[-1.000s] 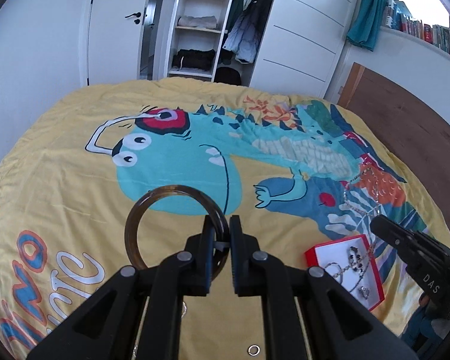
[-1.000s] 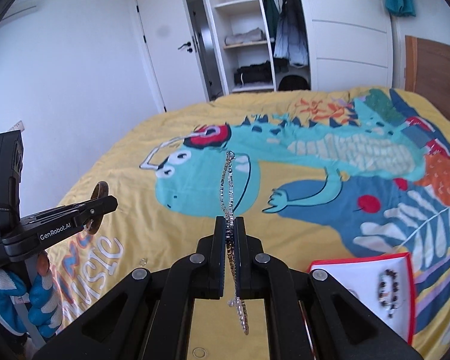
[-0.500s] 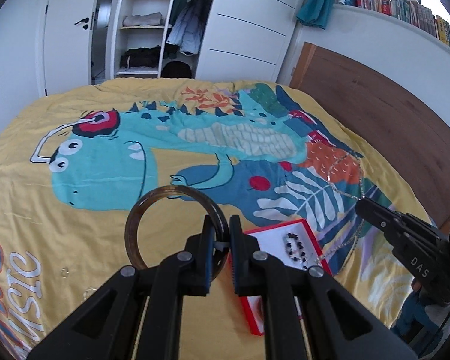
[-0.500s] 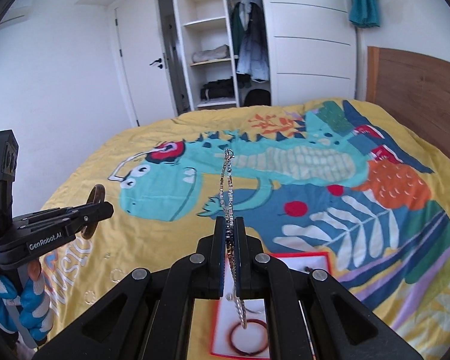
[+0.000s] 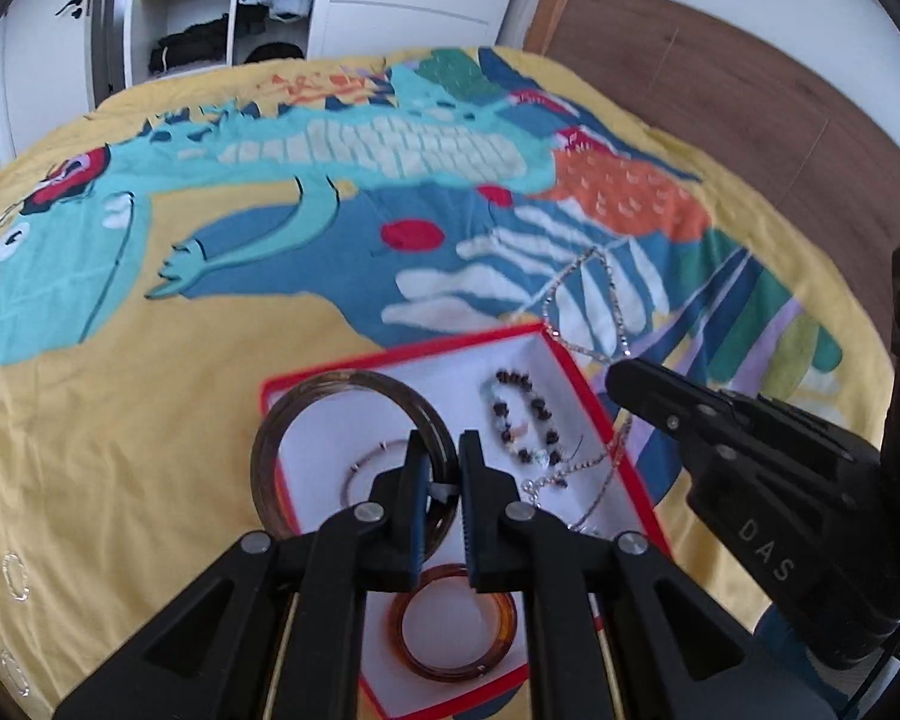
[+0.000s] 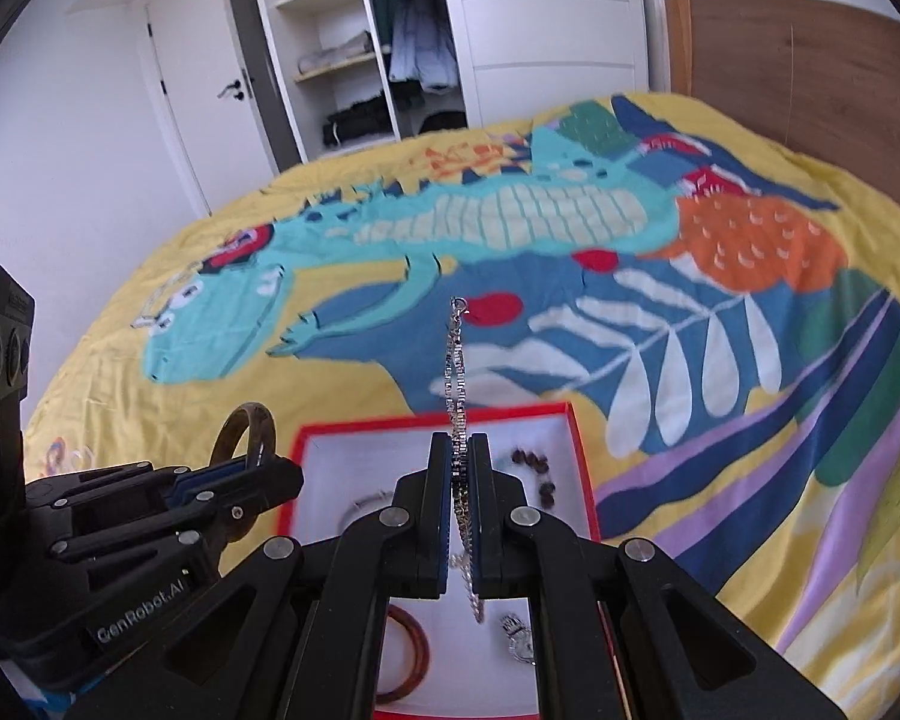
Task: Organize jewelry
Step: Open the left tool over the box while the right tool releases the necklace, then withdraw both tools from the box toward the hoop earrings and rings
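Observation:
A red-rimmed white jewelry tray (image 5: 324,375) (image 6: 576,438) lies on the bed. My left gripper (image 5: 444,450) is shut on a dark brown bangle (image 5: 282,426), held over the tray's left side; the bangle also shows in the right wrist view (image 6: 243,420). My right gripper (image 6: 461,450) is shut on a silver chain necklace (image 6: 456,360) that hangs above the tray; the chain also shows in the left wrist view (image 5: 606,300). In the tray lie an amber bangle (image 5: 498,630), a beaded bracelet (image 5: 522,414), a thin ring-like bracelet (image 5: 360,468) and more silver chain (image 5: 576,468).
The bed has a yellow cover with a dinosaur print (image 6: 510,222). Small loose rings (image 5: 15,576) lie on the cover at the left. A wooden headboard (image 5: 720,90) stands at the right. An open wardrobe (image 6: 378,42) and a white door (image 6: 210,90) are beyond the bed.
Both grippers have swung right and down toward the tray, which now lies directly under them. The bangle and the chain stay gripped.

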Tool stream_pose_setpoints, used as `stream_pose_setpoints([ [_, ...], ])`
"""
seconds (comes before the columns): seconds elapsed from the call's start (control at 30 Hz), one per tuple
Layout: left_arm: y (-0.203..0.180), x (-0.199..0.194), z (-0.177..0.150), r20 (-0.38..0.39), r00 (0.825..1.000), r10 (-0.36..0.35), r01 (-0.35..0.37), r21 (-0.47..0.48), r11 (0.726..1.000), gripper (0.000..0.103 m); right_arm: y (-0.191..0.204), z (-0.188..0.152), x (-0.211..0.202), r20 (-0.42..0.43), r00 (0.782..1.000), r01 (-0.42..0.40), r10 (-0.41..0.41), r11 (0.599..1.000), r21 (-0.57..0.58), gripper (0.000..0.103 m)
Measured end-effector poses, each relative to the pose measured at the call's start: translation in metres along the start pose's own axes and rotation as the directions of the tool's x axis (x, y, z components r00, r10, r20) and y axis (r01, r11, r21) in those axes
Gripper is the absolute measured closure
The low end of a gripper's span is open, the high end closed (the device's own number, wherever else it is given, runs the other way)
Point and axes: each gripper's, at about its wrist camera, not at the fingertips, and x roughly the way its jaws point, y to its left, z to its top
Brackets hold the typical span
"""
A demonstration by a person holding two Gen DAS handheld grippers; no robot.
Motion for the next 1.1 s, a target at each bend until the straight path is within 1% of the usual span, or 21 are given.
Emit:
stream_pose_setpoints([
  [0.13,-0.004,0.029,-0.018,-0.046,0.998,0.038,-0.036,0.037,0.999,0.094,-0.012,-0.020,0.029,-0.059,0.998,0.019,-0.018,1.000,0.015,0.098],
  [0.27,-0.004,0.048,-0.031,-0.080,0.995,0.052,-0.048,0.049,0.998,0.094,-0.021,-0.035,0.049,-0.105,0.994,0.034,-0.031,0.999,0.022,0.098],
  [0.53,-0.002,0.064,-0.047,-0.111,0.992,0.058,-0.054,0.039,0.998,0.090,-0.029,-0.053,0.061,-0.151,0.987,0.065,-0.062,0.998,0.013,0.097],
  [0.6,-0.002,0.063,-0.048,-0.112,0.992,0.063,-0.059,0.037,0.998,0.086,-0.031,-0.054,0.060,-0.153,0.986,0.074,-0.072,0.997,0.009,0.093],
  [0.63,-0.002,0.062,-0.047,-0.113,0.991,0.070,-0.066,0.035,0.997,0.084,-0.032,-0.054,0.058,-0.153,0.985,0.079,-0.077,0.997,0.009,0.084],
  [0.67,-0.001,0.061,-0.047,-0.111,0.991,0.075,-0.072,0.031,0.997,0.079,-0.033,-0.054,0.057,-0.153,0.985,0.083,-0.080,0.997,0.010,0.074],
  [0.7,0.000,0.059,-0.046,-0.109,0.991,0.083,-0.081,0.027,0.996,0.074,-0.034,-0.054,0.055,-0.151,0.985,0.085,-0.083,0.996,0.010,0.071],
  [0.73,0.001,0.057,-0.045,-0.107,0.990,0.091,-0.089,0.025,0.996,0.072,-0.034,-0.054,0.052,-0.148,0.985,0.090,-0.087,0.996,0.008,0.070],
  [0.83,0.003,0.048,-0.042,-0.098,0.991,0.094,-0.092,0.022,0.995,0.071,-0.035,-0.053,0.044,-0.142,0.986,0.093,-0.091,0.996,0.005,0.069],
  [0.93,0.000,0.029,-0.037,-0.069,0.994,0.089,-0.087,0.036,0.996,0.071,-0.035,-0.049,0.029,-0.123,0.987,0.101,-0.099,0.995,0.007,0.069],
  [1.03,-0.005,0.001,-0.031,-0.025,0.996,0.087,-0.086,0.053,0.995,0.071,-0.035,-0.042,0.011,-0.099,0.990,0.105,-0.103,0.994,0.014,0.069],
  [1.1,-0.004,-0.025,-0.028,0.009,0.996,0.087,-0.087,0.048,0.995,0.071,-0.032,-0.037,-0.005,-0.077,0.992,0.105,-0.104,0.994,0.014,0.069],
])
